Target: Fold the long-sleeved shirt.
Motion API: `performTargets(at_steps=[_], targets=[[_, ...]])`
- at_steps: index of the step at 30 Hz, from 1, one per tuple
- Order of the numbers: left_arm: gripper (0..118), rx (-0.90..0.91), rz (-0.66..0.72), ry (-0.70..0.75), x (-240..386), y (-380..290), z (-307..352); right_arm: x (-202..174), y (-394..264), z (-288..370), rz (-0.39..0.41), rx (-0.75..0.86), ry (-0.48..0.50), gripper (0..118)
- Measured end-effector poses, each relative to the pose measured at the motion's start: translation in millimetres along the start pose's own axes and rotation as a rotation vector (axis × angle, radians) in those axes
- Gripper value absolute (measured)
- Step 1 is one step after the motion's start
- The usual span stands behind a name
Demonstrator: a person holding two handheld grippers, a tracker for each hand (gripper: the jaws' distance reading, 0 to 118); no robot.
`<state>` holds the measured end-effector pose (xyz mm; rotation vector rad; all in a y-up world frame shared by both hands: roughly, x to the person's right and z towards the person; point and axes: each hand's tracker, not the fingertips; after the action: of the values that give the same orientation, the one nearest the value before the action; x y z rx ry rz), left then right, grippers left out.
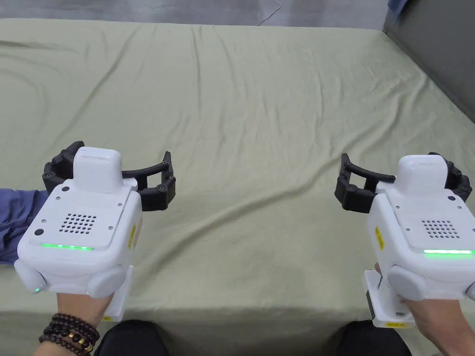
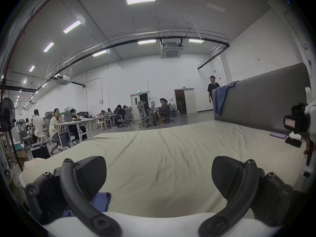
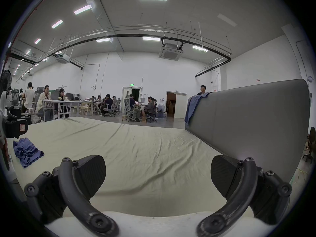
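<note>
Both claws hover over a bed (image 1: 259,139) dressed in a pale green sheet, soft and creased with long shallow wrinkles. The left claw (image 1: 109,174) sits at about 8 o'clock in the head view, the right claw (image 1: 401,178) at about 4 o'clock, well apart from each other. Each is a white, rounded plastic body with curved black arms and ribbed black pads — jaws spread wide, nothing between them. The shirt (image 1: 16,222), a blue, limp knit, lies crumpled in soft folds at 9 o'clock on the bed's edge, just beside the left claw's outer jaw. A padded grey headboard (image 1: 436,51) rises at 2 o'clock, with another blue cloth (image 3: 193,106) draped over its far end.
</note>
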<state>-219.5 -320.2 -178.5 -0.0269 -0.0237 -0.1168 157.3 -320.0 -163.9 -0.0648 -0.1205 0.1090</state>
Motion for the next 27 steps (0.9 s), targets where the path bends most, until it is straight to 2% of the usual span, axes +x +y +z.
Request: performTargets(at_steps=[27], targets=[[118, -0.003, -0.002, -0.007, 1.6, -0.2, -0.6, 1.0, -0.3, 0.1, -0.002, -0.002, 0.002, 118]])
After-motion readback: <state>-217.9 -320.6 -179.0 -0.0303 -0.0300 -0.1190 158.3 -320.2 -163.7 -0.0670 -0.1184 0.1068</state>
